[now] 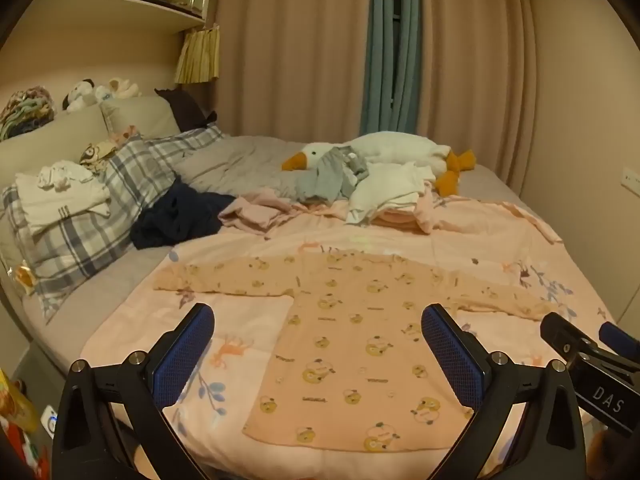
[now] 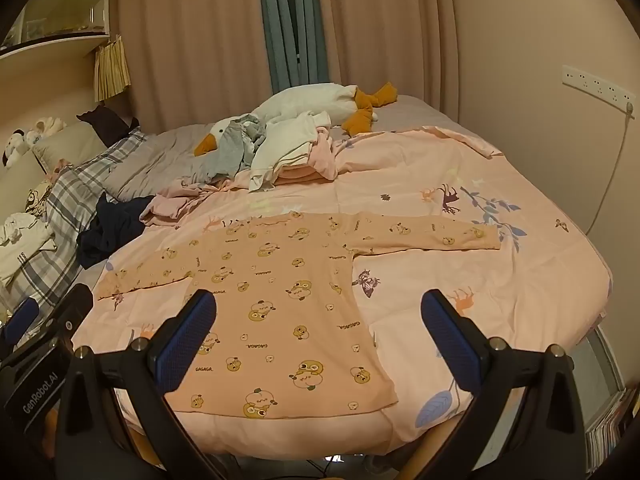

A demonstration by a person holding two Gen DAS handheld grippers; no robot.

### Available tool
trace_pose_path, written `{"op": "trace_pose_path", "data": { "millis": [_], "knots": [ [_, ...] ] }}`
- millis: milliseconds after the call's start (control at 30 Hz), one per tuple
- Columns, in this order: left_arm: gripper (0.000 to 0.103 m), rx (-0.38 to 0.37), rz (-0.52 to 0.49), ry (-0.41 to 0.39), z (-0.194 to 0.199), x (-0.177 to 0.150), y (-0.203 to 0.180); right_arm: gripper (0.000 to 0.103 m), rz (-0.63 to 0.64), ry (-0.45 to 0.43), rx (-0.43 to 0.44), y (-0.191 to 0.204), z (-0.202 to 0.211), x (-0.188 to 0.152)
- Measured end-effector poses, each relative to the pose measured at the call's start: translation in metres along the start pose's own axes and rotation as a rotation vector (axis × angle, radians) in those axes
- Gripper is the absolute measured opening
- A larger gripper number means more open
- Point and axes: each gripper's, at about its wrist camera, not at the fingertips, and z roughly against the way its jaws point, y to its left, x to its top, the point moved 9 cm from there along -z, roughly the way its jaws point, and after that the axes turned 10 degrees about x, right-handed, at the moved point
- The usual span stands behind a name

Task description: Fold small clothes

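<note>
The folding is only just beginning: the shirt (image 1: 352, 344) is lying spread flat on the bed (image 1: 100, 300), both sleeves stretched out sideways, nothing folded yet. The left gripper (image 1: 318, 338) and right gripper (image 2: 319, 322) are hovering just short of its hem, fingers (image 1: 182, 354) standing wide and holding nothing. The next move is probably calling for each gripper to reach past its fingers to a sleeve and bring it across the body. The shirt is showing peach cloth with yellow cartoon prints.

Dim warm light; fisheye edges bent, vignetted
</note>
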Motion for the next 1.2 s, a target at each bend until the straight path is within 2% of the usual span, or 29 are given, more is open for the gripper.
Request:
{"op": "trace_pose_path", "data": {
  "millis": [367,1200],
  "knots": [
    [0.103,-0.001,-0.004,0.001,-0.0022,-0.0047,0.0080,0.103,0.011,0.000,-0.001,0.0045,-0.0048,0.0006],
    [0.103,0.003,-0.016,-0.009,0.0021,0.0010,-0.0010,0.103,0.025,-0.010,0.008,0.0027,-0.0024,0.0011]
  ]
}}
